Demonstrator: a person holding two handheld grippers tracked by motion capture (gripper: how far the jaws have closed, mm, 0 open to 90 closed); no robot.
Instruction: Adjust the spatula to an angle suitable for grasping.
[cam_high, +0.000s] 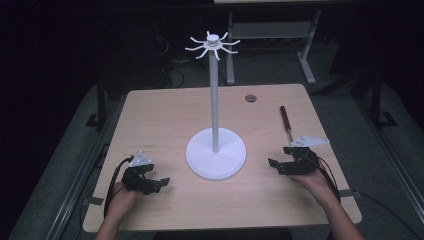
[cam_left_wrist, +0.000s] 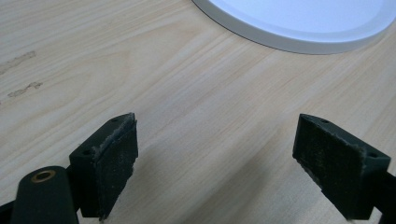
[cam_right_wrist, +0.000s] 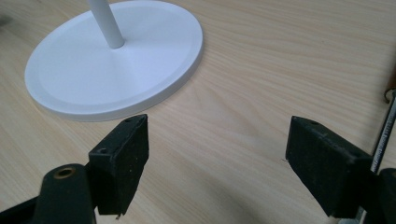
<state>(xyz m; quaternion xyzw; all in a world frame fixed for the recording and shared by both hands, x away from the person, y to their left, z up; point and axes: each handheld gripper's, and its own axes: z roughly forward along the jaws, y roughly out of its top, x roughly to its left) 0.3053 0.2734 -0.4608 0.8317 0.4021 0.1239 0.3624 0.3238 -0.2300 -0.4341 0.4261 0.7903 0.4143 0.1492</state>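
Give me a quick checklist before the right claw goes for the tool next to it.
1. Right claw open, nothing between its jaws: ok.
2. Left claw open and holding nothing: ok.
3. Tool lying flat on the table, just beyond the right claw, untouched: ok.
4. White stand upright at mid-table, apart from both claws: ok.
5. Hooks on the stand's top free: ok.
6. What kind of tip the tool has: cannot tell.

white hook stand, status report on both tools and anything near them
Left tool open, empty, on table. Right tool open, empty. White hook stand upright between them, untouched. Red-handled screwdriver lies just beyond right tool, not blocking.
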